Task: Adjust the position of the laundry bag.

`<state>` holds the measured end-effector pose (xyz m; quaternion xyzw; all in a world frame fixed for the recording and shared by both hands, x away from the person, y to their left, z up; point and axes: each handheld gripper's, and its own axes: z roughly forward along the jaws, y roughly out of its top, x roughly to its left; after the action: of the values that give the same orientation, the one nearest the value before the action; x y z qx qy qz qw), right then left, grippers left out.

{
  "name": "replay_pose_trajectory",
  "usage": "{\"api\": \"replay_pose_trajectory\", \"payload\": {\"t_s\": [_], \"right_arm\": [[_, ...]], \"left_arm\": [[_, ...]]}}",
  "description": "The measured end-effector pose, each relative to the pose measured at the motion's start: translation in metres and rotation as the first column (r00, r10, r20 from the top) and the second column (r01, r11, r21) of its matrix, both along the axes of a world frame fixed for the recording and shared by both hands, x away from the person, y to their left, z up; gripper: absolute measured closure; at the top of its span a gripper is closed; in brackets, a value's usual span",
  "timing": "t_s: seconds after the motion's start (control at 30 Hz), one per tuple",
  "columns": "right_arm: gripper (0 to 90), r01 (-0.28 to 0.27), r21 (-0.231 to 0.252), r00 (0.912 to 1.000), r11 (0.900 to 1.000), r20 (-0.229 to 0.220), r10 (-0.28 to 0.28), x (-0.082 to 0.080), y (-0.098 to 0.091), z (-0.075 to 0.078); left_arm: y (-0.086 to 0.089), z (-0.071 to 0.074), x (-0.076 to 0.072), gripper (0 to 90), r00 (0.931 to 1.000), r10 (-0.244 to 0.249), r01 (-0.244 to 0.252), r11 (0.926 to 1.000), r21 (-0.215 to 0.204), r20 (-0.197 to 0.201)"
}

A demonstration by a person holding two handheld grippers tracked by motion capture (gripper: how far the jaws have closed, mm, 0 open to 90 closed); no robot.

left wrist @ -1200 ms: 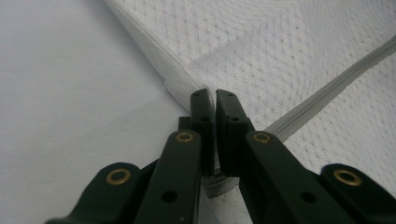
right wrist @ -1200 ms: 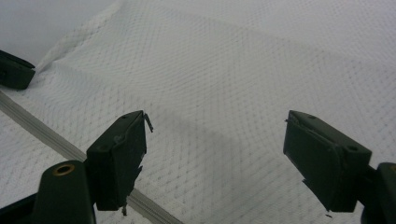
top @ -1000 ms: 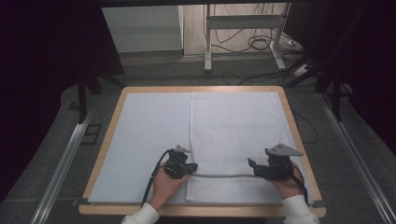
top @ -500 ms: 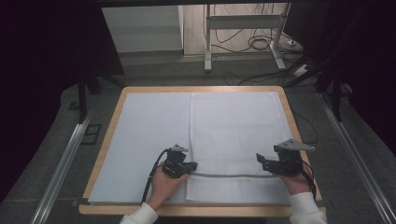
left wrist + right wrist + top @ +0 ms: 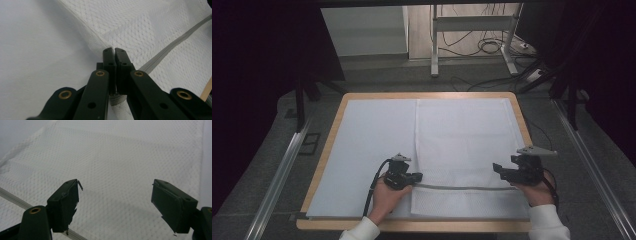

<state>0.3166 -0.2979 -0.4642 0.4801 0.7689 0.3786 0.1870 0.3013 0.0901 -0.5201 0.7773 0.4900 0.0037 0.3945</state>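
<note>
Here we see the white mesh bag (image 5: pixel 464 150) lying flat on the table (image 5: pixel 327 145), its long axis running away from us, its grey zipper (image 5: pixel 462 188) crosswise near our edge. Our left gripper (image 5: pixel 416 177) pinches the bag's zipper end; our right gripper (image 5: pixel 497 170) hangs open over the bag's opposite side.

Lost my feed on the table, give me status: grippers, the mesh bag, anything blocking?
Left gripper shut on mesh bag at its left edge. Right gripper open above the bag, holding nothing. Grey zipper runs between them; nothing in the way.
</note>
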Motion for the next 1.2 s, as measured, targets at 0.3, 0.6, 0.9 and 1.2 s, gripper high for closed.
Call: {"api": "replay_pose_trajectory", "payload": {"t_s": [0.3,0.6,0.9,1.2], "right_arm": [[28.0,0.034,-0.006,0.9966,0.9994,-0.075,-0.034,0.006,-0.023,-0.003],[31.8,0.08,-0.03,0.9924,0.9963,-0.092,-0.083,0.009,-0.039,-0.008],[37.2,0.133,-0.047,0.9801,0.99,-0.142,-0.139,0.014,-0.056,-0.015],[38.1,0.153,-0.061,0.9693,0.9863,-0.185,-0.162,0.018,-0.065,-0.022]], "left_arm": [[0.001,0.001,0.0,88.5,1.0,-0.006,0.006,1.0,-0.006,-0.003],[0.001,0.001,0.0,88.5,1.0,-0.006,0.006,0.9999,-0.01,-0.004],[0.002,0.002,0.001,88.4,1.0,-0.005,0.004,0.9998,-0.018,-0.007],[0.001,0.001,0.001,88.5,1.0,-0.004,0.004,0.9999,-0.015,-0.009]]}}
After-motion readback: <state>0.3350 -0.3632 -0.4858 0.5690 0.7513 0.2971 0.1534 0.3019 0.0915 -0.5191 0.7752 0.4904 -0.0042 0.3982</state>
